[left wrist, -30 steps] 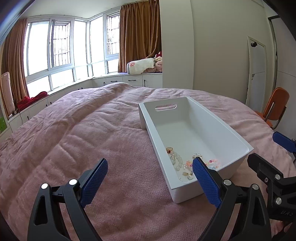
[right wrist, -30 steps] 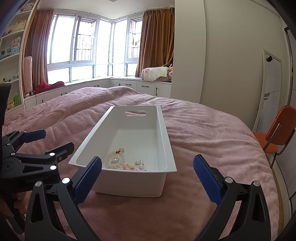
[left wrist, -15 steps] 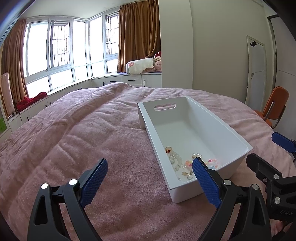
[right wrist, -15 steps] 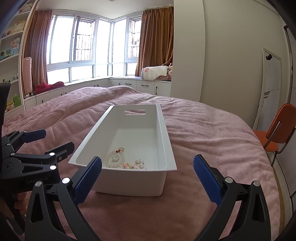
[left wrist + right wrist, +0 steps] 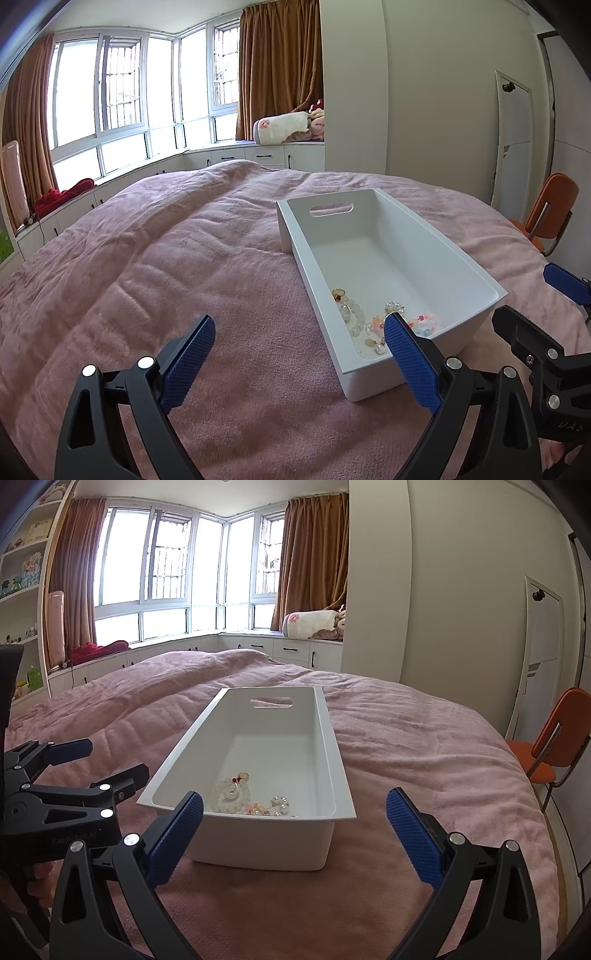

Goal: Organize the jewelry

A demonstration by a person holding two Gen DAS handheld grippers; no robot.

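A long white bin with a handle slot lies on a pink blanket. Several pieces of jewelry, bead bracelets, a ring and pearl pieces, lie at its near end. My left gripper is open and empty, low over the blanket just left of the bin's near corner; it also shows in the right wrist view. My right gripper is open and empty in front of the bin's near end; it shows in the left wrist view at the right.
The pink blanket covers a wide bed. An orange chair stands off the bed's right side. Window cabinets with a rolled cushion lie beyond. Shelves stand at the far left.
Both grippers stay open and almost still; the views shift only slightly.
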